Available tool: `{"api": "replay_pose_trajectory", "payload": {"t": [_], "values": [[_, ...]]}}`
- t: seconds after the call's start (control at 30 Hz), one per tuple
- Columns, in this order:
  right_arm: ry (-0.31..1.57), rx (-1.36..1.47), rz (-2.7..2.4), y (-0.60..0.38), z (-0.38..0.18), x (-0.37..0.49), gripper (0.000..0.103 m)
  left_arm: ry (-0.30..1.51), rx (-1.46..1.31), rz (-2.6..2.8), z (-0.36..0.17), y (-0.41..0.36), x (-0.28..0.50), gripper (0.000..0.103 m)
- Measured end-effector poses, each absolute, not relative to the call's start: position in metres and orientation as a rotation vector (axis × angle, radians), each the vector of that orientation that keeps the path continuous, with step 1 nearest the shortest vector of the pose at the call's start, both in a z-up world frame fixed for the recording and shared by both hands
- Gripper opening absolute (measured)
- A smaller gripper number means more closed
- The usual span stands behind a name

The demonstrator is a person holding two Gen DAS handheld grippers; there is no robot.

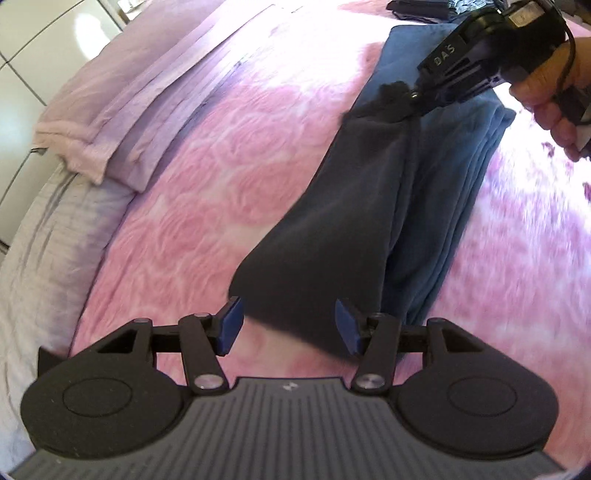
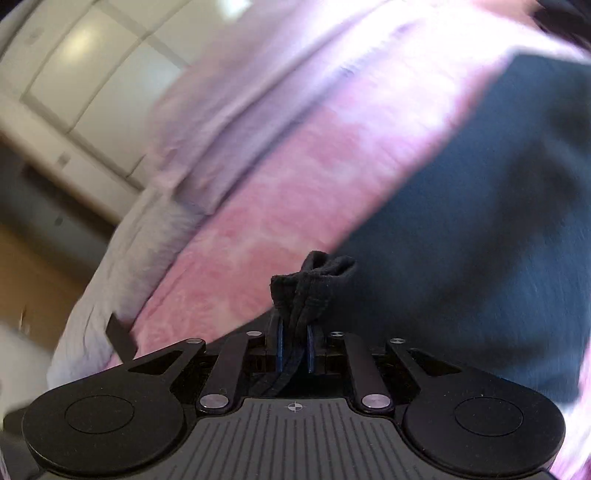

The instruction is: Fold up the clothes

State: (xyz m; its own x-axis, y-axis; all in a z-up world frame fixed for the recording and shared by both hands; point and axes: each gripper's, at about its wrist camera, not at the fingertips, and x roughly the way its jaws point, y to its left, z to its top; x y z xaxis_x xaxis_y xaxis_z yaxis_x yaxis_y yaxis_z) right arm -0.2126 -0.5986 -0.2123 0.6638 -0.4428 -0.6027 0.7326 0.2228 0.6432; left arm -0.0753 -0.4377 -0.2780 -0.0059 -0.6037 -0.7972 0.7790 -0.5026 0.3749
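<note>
Dark garment (image 1: pixel 332 221), a long narrow piece, runs across the pink bedspread (image 1: pixel 207 192) from 6 o'clock toward 1 o'clock in the left wrist view, partly overlapping a blue cloth (image 1: pixel 454 177) at its right edge. Right gripper (image 2: pixel 294 350): jaws pressed together, pinching a bunched hem of the garment between the blue pads (image 2: pixel 279 350); the same tool appears at 1 o'clock in the left view (image 1: pixel 417 98), held in a hand (image 1: pixel 550 88). Left gripper (image 1: pixel 290 326): jaws spread, straddling the near end of the garment without closing on it.

Risks, as judged from this moment:
- Only one end is held. If the far end is lifted or carried over, the loose near end may drag, twist or fold crooked.
- The pinch takes a small bunch of fabric, which could slip out under pull.
- The garment lies on the blue cloth, so a low grasp at the near end might catch both layers.

Surroundings: folded lilac bedding (image 1: pixel 147 96) at 10 o'clock, grey sheet (image 1: pixel 51 236) at 9 o'clock, dark items (image 1: pixel 417 9) at 12 o'clock, all well apart from the garment. Both views are motion-blurred, so finer detail cannot be read.
</note>
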Motion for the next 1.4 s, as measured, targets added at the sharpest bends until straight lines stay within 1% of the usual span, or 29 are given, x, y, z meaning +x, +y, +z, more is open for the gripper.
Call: {"api": "replay_pose_trajectory", "payload": {"t": [0.13, 0.23, 0.33, 0.53, 0.6, 0.67, 0.7, 0.77, 0.83, 0.97, 1.03, 1.07, 1.1, 1.13, 1.17, 1.2, 1.27, 1.33, 1.4], "values": [[0.422, 1.118, -0.825, -0.620, -0.234, -0.213, 0.011, 0.261, 1.297, -1.763, -0.294, -0.452, -0.089, 0.051], [0.484, 1.113, -0.835, -0.628, -0.234, -0.211, 0.011, 0.289, 1.338, -1.785, -0.303, -0.458, -0.093, 0.051], [0.484, 1.058, -0.843, -0.626, -0.226, -0.213, 0.011, 0.333, 1.348, -1.800, -0.311, -0.468, -0.091, 0.050], [0.457, 1.139, -0.846, -0.629, -0.242, -0.226, 0.012, 0.377, 1.402, -1.801, -0.328, -0.483, -0.094, 0.051], [0.472, 1.099, -0.868, -0.623, -0.230, -0.229, 0.022, 0.436, 1.394, -1.807, -0.324, -0.488, -0.089, 0.051], [0.492, 1.047, -0.911, -0.614, -0.215, -0.231, 0.035, 0.477, 1.352, -1.828, -0.309, -0.491, -0.078, 0.051], [0.503, 1.023, -0.941, -0.608, -0.207, -0.232, 0.036, 0.492, 1.319, -1.840, -0.301, -0.492, -0.072, 0.051], [0.515, 0.974, -0.981, -0.596, -0.192, -0.232, 0.037, 0.518, 1.236, -1.861, -0.286, -0.496, -0.058, 0.051], [0.503, 0.912, -0.976, -0.582, -0.179, -0.227, 0.037, 0.551, 1.181, -1.862, -0.284, -0.508, -0.046, 0.051], [0.510, 0.845, -0.791, -0.564, -0.181, -0.188, 0.037, 0.647, 1.182, -1.812, -0.316, -0.540, -0.035, 0.049], [0.544, 0.832, -0.723, -0.561, -0.195, -0.168, 0.037, 0.650, 1.235, -1.802, -0.341, -0.550, -0.037, 0.055], [0.578, 0.833, -0.715, -0.561, -0.204, -0.161, 0.037, 0.648, 1.253, -1.800, -0.350, -0.554, -0.038, 0.060], [0.611, 0.834, -0.706, -0.562, -0.212, -0.154, 0.037, 0.639, 1.252, -1.805, -0.351, -0.556, -0.039, 0.060], [0.625, 0.834, -0.703, -0.563, -0.217, -0.150, 0.036, 0.633, 1.250, -1.809, -0.349, -0.557, -0.040, 0.059], [0.606, 0.836, -0.711, -0.564, -0.215, -0.150, 0.036, 0.628, 1.247, -1.815, -0.341, -0.557, -0.040, 0.057], [0.586, 0.825, -0.720, -0.565, -0.211, -0.151, 0.036, 0.624, 1.244, -1.821, -0.334, -0.557, -0.039, 0.052], [0.549, 0.766, -0.741, -0.568, -0.199, -0.151, 0.036, 0.621, 1.243, -1.838, -0.331, -0.556, -0.042, 0.049], [0.534, 0.738, -0.769, -0.580, -0.196, -0.151, 0.036, 0.621, 1.243, -1.858, -0.333, -0.554, -0.046, 0.049], [0.552, 0.772, -0.827, -0.603, -0.211, -0.155, 0.036, 0.621, 1.243, -1.879, -0.336, -0.552, -0.050, 0.049]]}}
